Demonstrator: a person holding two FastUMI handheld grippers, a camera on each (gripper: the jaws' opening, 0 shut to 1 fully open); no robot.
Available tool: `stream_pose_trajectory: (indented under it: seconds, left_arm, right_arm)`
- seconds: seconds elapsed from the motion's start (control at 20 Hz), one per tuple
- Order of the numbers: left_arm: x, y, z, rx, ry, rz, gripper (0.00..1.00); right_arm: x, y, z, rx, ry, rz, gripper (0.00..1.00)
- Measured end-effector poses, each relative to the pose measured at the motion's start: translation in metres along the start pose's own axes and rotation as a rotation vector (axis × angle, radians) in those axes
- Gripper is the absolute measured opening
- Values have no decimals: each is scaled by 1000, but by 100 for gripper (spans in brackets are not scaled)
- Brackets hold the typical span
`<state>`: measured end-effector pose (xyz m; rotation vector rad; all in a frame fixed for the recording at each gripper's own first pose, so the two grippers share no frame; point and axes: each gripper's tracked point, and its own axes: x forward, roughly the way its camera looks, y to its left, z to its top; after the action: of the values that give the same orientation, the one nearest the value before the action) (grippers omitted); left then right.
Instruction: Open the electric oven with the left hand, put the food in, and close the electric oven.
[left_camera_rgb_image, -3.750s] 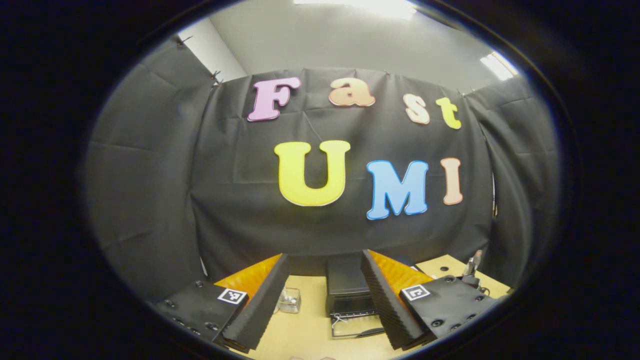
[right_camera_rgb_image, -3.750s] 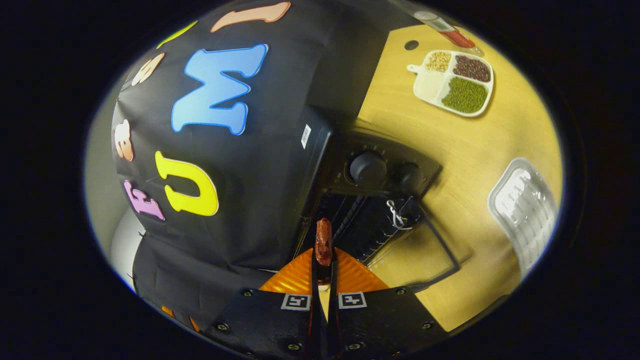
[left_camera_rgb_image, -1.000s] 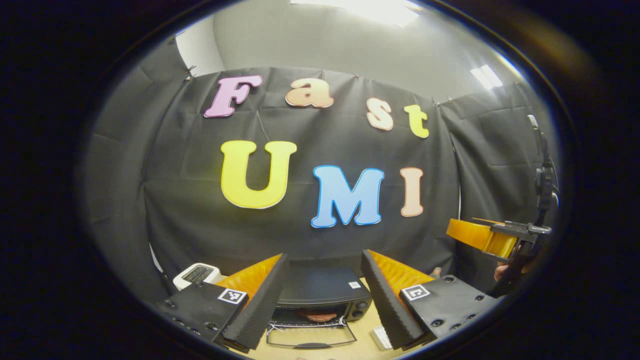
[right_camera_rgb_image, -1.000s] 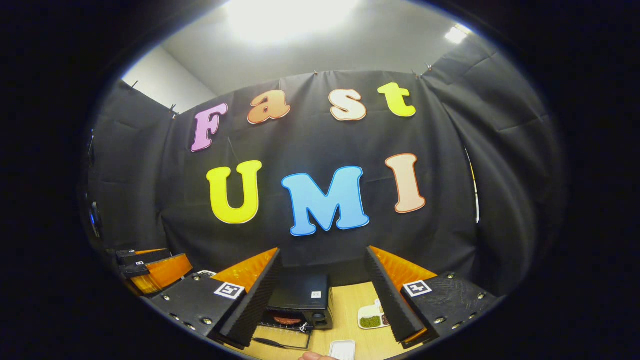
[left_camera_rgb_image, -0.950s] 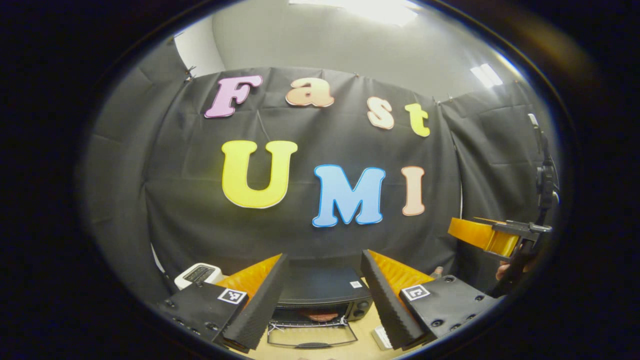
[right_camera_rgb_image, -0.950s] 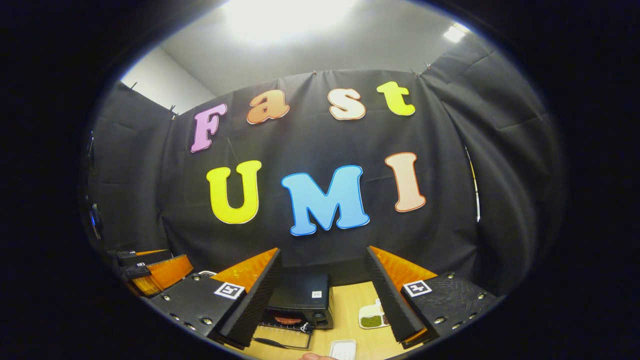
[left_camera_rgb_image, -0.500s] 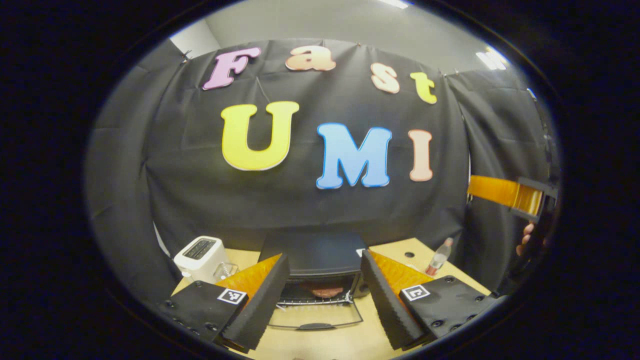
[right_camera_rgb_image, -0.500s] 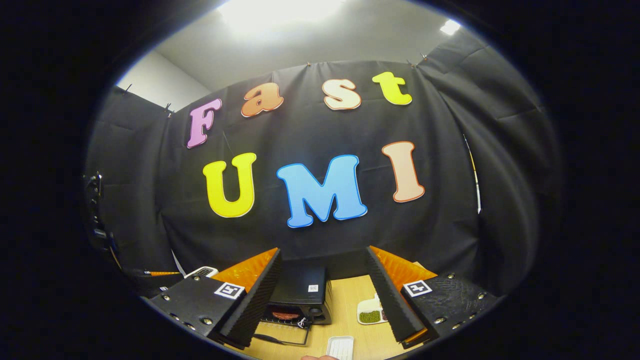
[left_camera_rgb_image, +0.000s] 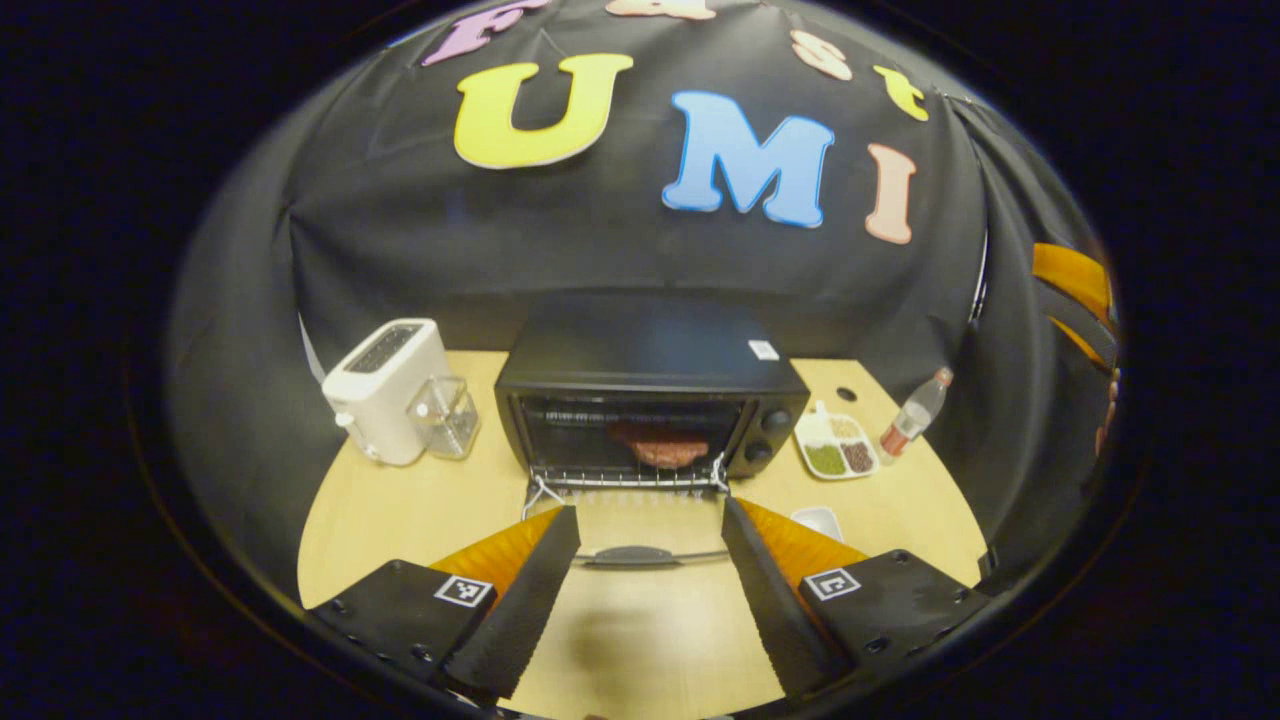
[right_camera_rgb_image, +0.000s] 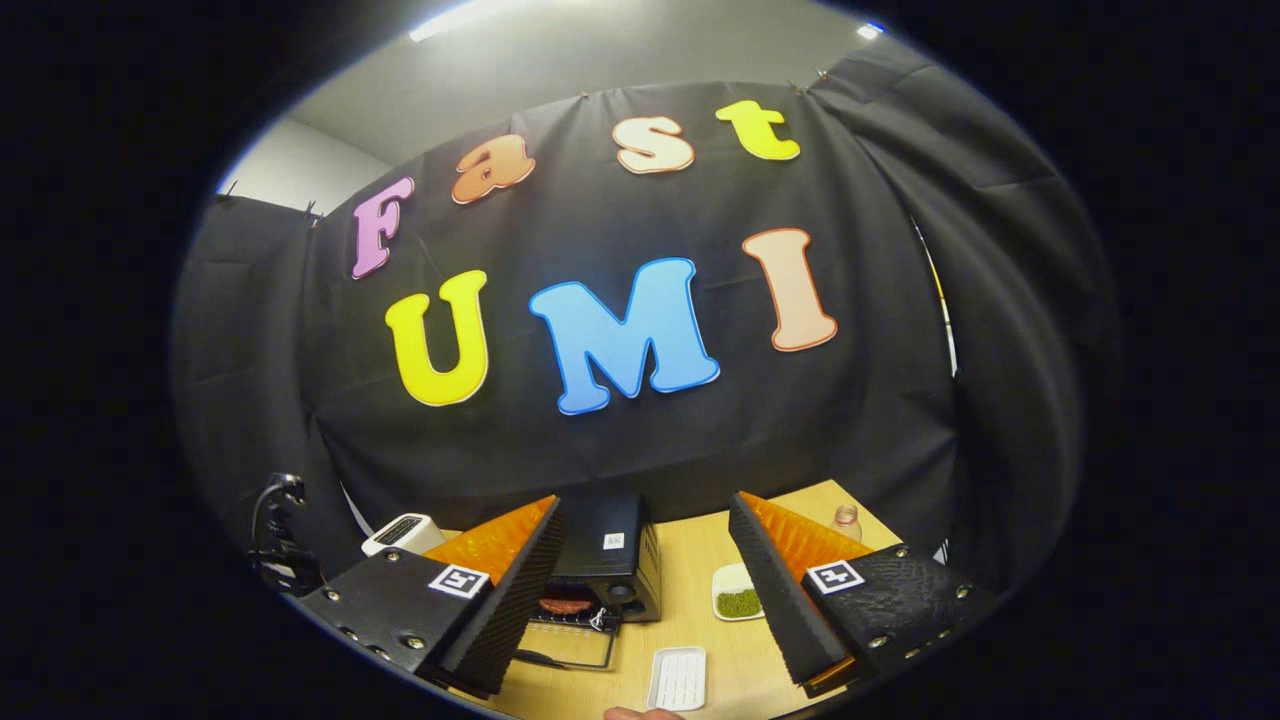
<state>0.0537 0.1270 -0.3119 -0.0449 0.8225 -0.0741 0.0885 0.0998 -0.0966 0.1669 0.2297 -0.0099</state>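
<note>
Facing oven (left_camera_rgb_image: 650, 400): door (left_camera_rgb_image: 650, 530) down, patty (left_camera_rgb_image: 665, 450) on rack
Left gripper (left_camera_rgb_image: 648, 570): spread wide, empty
Right gripper (right_camera_rgb_image: 645, 590): spread wide, empty, above white tray (right_camera_rgb_image: 679, 678)

Light wooden table (left_camera_rgb_image: 420, 520) carries everything. Black electric oven (left_camera_rgb_image: 650, 385) at back centre, its door (left_camera_rgb_image: 648, 530) folded down flat toward camera, just above tabletop. White toaster (left_camera_rgb_image: 385, 390) left of oven, clear container (left_camera_rgb_image: 445, 415) touching toaster's right side. Right of oven: white divided dish (left_camera_rgb_image: 838, 445) of beans, then bottle (left_camera_rgb_image: 912, 412) beside it. Small white tray (left_camera_rgb_image: 820, 518) nearer front, right of door; seen also in right gripper view (right_camera_rgb_image: 678, 678)
</note>
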Motion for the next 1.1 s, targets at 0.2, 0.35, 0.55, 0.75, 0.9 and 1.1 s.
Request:
stream_pose_trajectory:
  seconds: [0.2, 0.35, 0.55, 0.75, 0.9, 1.1]
  left_arm:
    - [29, 7, -42, -12, 134, 23, 98]
    - [48, 8, -75, -26, 245, 25, 98]
    - [75, 13, -109, 21, 359, 30, 98]
    - [99, 12, -131, 46, 446, 25, 98]
    - [116, 16, -137, 35, 483, 34, 98]
    - [131, 20, -147, 32, 535, 37, 100]
  right_arm:
    - [3, -18, -11, 10, 24, -31, 100]
    - [4, -27, -15, 13, 34, -45, 100]
    - [6, -37, -18, 0, 41, -65, 99]
    - [6, -43, -26, -14, 59, -79, 100]
    - [5, -47, -26, -25, 61, -90, 100]
    - [2, -56, -25, -28, 62, -114, 100]
